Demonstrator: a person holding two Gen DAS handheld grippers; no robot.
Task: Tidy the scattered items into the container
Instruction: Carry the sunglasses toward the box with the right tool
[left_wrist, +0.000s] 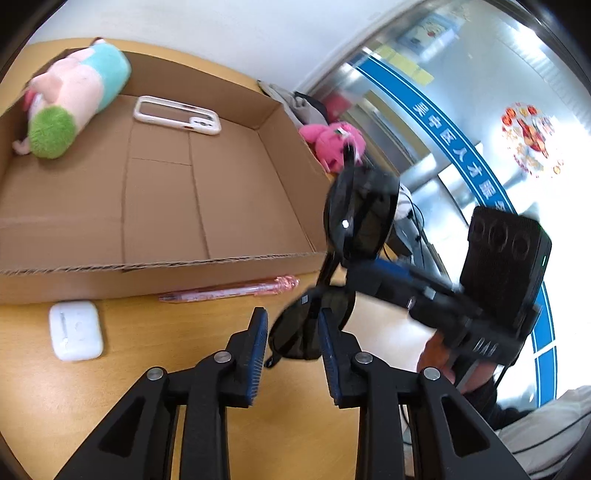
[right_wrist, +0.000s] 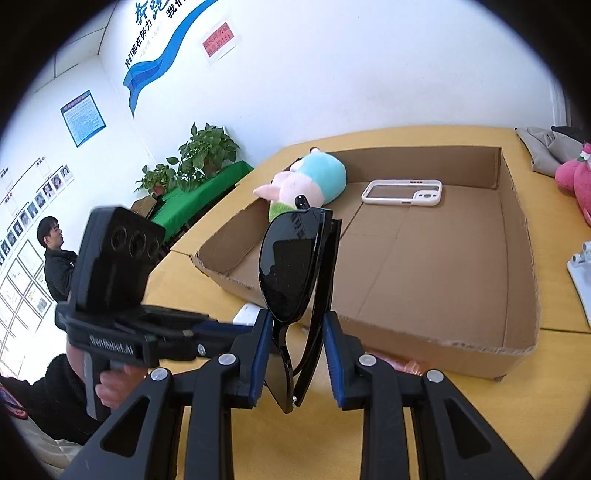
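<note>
Black sunglasses (left_wrist: 354, 218) hang in the air by the near right corner of the cardboard box (left_wrist: 155, 206). Both grippers meet at them. My left gripper (left_wrist: 293, 325) has one lens between its blue pads. My right gripper (right_wrist: 297, 339) has the folded sunglasses (right_wrist: 291, 269) between its fingers, just in front of the box (right_wrist: 424, 258). The jaws of both stand narrowly apart around the frame. A pastel plush toy (left_wrist: 74, 99) and a white phone case (left_wrist: 177, 114) lie inside the box. A pink pen (left_wrist: 229, 290) and a white earbud case (left_wrist: 75, 334) lie on the wooden table (left_wrist: 110, 369) before the box.
A pink plush (left_wrist: 332, 142) and grey cloth (right_wrist: 543, 147) sit on the table beyond the box's right side. A white object (right_wrist: 580, 273) lies right of the box. Potted plants (right_wrist: 207, 151) and a person (right_wrist: 55, 254) are far left in the right wrist view.
</note>
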